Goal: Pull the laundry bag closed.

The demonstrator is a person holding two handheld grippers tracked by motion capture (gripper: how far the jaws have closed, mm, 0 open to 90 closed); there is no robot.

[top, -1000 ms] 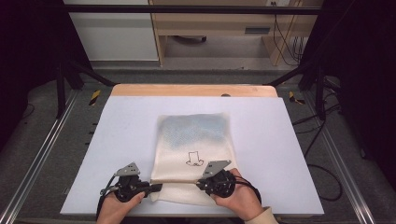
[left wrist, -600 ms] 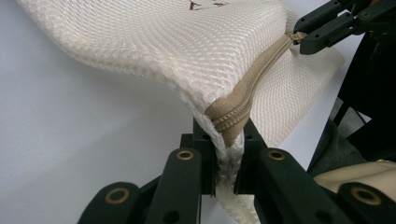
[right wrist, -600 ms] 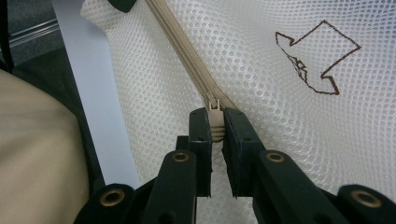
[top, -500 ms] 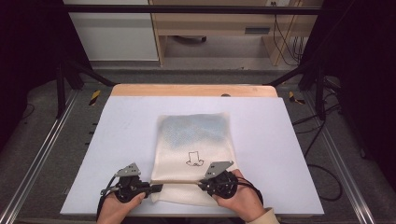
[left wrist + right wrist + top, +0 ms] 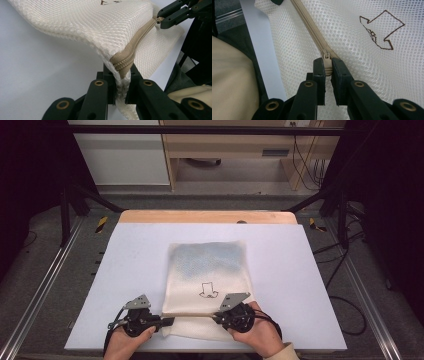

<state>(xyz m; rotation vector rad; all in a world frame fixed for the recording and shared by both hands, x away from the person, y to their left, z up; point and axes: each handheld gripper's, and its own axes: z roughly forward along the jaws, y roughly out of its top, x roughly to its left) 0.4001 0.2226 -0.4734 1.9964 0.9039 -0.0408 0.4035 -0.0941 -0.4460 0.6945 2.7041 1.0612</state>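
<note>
**Working the zip on a mesh bag**

A cream mesh zip bag (image 5: 207, 285) lies at the lower centre of the high view, on a pale blue-white table mat (image 5: 125, 270), its zipper (image 5: 136, 42) running along the near edge between the two hands. The left gripper (image 5: 167, 322), at lower left of the bag, is pressed together on the bag's corner at the zipper's end. The right gripper (image 5: 216, 318), at the bag's lower right, pinches the zip pull (image 5: 327, 61).

To do this step well, I judge the left hold should anchor the corner firmly and keep the zipper taut and straight, while the right draws the pull along the teeth's line, not upward, so that the mesh does not bunch or snag.

Beyond the mat: a wooden table edge (image 5: 207, 216), dark frame rails, grey floor, and a wooden bench (image 5: 225, 145) with trailing cables at the upper right of the frame.
</note>
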